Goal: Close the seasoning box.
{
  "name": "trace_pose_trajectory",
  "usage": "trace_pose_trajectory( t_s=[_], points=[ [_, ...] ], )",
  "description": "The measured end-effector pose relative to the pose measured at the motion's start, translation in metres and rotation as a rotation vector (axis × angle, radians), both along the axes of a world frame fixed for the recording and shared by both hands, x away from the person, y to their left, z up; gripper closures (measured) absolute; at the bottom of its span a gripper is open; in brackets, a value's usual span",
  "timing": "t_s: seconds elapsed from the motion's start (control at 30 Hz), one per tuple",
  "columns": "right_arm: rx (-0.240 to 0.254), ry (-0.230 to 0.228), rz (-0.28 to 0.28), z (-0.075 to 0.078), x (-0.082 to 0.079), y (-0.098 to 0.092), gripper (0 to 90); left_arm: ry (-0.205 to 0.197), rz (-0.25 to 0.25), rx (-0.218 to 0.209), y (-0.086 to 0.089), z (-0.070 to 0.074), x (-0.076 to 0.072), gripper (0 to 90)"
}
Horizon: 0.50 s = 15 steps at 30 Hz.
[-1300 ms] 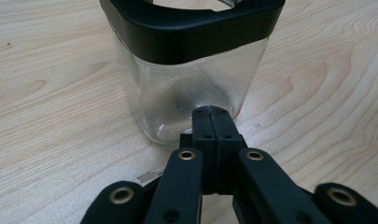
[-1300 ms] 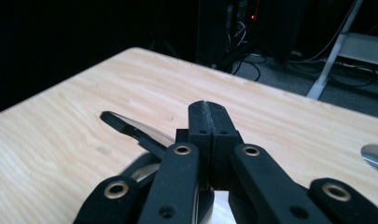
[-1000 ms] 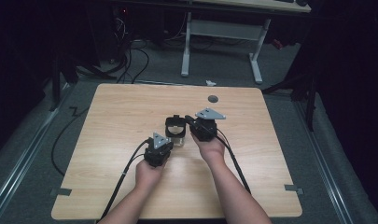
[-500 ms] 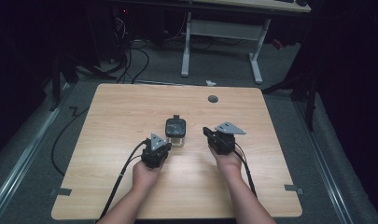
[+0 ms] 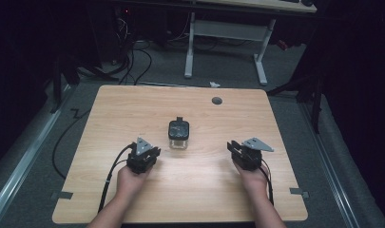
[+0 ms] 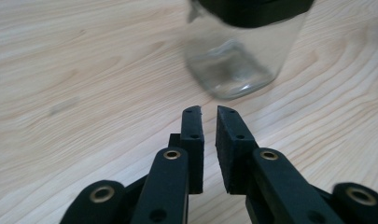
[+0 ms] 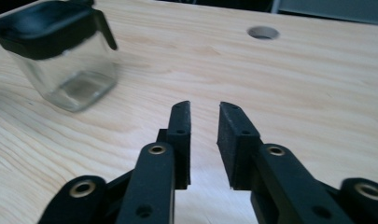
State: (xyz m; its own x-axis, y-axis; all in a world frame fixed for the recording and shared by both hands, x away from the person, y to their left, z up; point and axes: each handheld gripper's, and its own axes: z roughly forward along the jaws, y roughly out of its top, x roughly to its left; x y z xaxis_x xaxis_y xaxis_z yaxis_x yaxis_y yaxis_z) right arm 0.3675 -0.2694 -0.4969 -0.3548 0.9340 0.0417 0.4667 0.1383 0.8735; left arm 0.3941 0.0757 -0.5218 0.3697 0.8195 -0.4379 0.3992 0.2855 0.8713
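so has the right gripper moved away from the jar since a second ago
Yes. The right gripper pulled back from the jar, rightward and toward the person, farther from the table's hole.

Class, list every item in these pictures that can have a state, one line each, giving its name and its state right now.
glass jar: upright on the table, apart from both grippers, looks empty
black lid: closed on the jar
left gripper: jaws a narrow gap apart, holding nothing
right gripper: jaws slightly apart, holding nothing
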Motion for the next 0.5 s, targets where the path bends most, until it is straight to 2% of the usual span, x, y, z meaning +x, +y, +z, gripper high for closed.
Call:
trace_pose_trajectory(
  t_s=[0.1, 0.13, 0.27, 0.3, 0.33, 0.37, 0.4, 0.43, 0.47, 0.5],
  points=[
    [-0.001, 0.013, -0.048, -0.007, -0.014, -0.020, 67.5, 0.007, 0.020, 0.010, 0.017, 0.000, 0.002, 77.3],
    [-0.001, 0.013, -0.048, -0.007, -0.014, -0.020, 67.5, 0.004, 0.027, 0.010, 0.024, 0.001, 0.001, 76.0],
    [-0.002, 0.025, -0.079, -0.014, -0.031, -0.034, 60.0, -0.013, 0.070, 0.037, 0.054, 0.000, -0.005, 70.5],
    [-0.003, 0.026, -0.083, -0.016, -0.037, -0.038, 56.6, -0.008, 0.079, 0.045, 0.065, 0.000, -0.011, 67.0],
    [-0.001, 0.031, -0.102, -0.019, -0.059, -0.044, 52.3, -0.021, 0.094, 0.049, 0.074, -0.002, -0.019, 61.1],
    [-0.001, 0.031, -0.102, -0.019, -0.059, -0.044, 52.3, -0.043, 0.111, 0.060, 0.081, -0.004, -0.027, 61.1],
    [0.003, 0.023, -0.112, -0.021, -0.069, -0.046, 52.4, -0.072, 0.149, 0.064, 0.091, -0.008, -0.039, 60.5],
    [0.007, 0.002, -0.128, -0.023, -0.085, -0.049, 52.6, -0.063, 0.164, 0.056, 0.097, -0.010, -0.045, 60.7],
    [0.012, 0.005, -0.137, -0.025, -0.093, -0.051, 52.5, -0.022, 0.176, 0.020, 0.105, -0.009, -0.050, 60.9],
    [0.003, 0.016, -0.136, -0.025, -0.099, -0.053, 52.0, -0.018, 0.182, -0.007, 0.110, -0.008, -0.052, 60.5]
  ],
)
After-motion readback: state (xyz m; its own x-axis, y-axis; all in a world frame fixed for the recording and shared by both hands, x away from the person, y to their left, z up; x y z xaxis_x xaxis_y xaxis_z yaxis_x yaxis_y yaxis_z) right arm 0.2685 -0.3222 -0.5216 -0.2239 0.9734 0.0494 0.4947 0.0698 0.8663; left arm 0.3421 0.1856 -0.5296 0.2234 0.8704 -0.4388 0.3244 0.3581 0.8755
